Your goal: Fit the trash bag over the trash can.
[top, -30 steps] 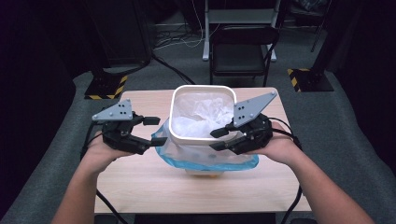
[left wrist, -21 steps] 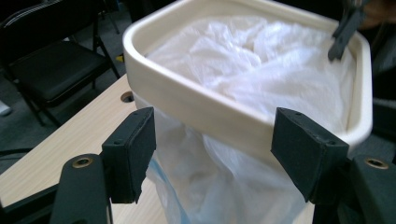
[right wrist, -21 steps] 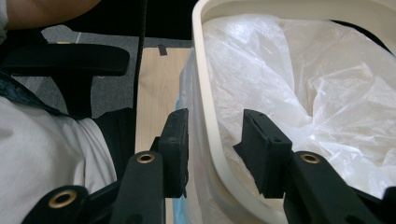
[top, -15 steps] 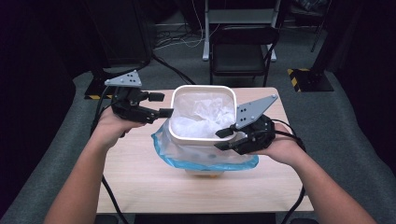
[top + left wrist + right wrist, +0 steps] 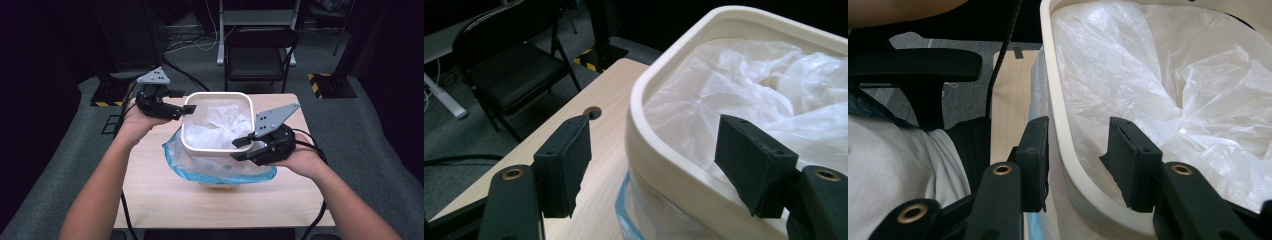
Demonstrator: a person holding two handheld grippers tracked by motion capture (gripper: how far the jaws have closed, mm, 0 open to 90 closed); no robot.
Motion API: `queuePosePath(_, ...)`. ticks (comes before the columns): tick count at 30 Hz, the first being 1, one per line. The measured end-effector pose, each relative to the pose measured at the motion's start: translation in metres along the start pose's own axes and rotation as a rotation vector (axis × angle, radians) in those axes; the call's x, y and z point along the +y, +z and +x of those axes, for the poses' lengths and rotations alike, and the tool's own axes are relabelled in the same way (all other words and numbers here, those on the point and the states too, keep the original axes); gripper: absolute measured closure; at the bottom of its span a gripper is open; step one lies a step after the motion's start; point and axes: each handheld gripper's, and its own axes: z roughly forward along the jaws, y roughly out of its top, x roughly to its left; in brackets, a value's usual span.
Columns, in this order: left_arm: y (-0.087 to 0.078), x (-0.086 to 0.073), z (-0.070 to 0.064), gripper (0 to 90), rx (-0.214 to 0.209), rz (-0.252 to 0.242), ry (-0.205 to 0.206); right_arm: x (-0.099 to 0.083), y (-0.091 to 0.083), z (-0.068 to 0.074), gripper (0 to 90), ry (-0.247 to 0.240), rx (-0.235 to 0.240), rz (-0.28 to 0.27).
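The bin [image 5: 218, 97] is seen as smooth cream plastic with a faint satin sheen on its rim. Thin, crinkled translucent film forms the liner bag [image 5: 220, 167], white inside and edged in blue. The table [image 5: 165, 200] is surfaced in pale matt wood grain. Matt black, slightly rough pads [image 5: 751, 160] are carried on the left gripper [image 5: 186, 110]; the grey plates appear flat and dull.
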Motion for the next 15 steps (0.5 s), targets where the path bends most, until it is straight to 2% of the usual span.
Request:
queuePosePath(5,0.007,0.000,0.006,30.1,0.001,0.002,-0.020,0.000,0.002,0.001,59.4,0.002,-0.004,-0.005)
queuePosePath(9,0.016,0.004,0.011,30.5,0.020,0.007,-0.023,0.000,0.001,-0.002,57.7,0.008,-0.015,-0.008)
queuePosePath(11,0.021,0.006,0.014,30.6,0.020,0.011,-0.022,-0.001,0.000,-0.003,55.9,0.015,-0.014,-0.013)
queuePosePath(13,0.026,0.007,0.017,32.4,0.042,0.034,-0.008,-0.001,0.000,-0.003,54.9,0.018,-0.015,-0.013)
queuePosePath(15,0.029,0.008,0.023,32.2,0.033,0.026,-0.035,-0.002,0.000,-0.002,54.7,0.016,-0.024,-0.016)
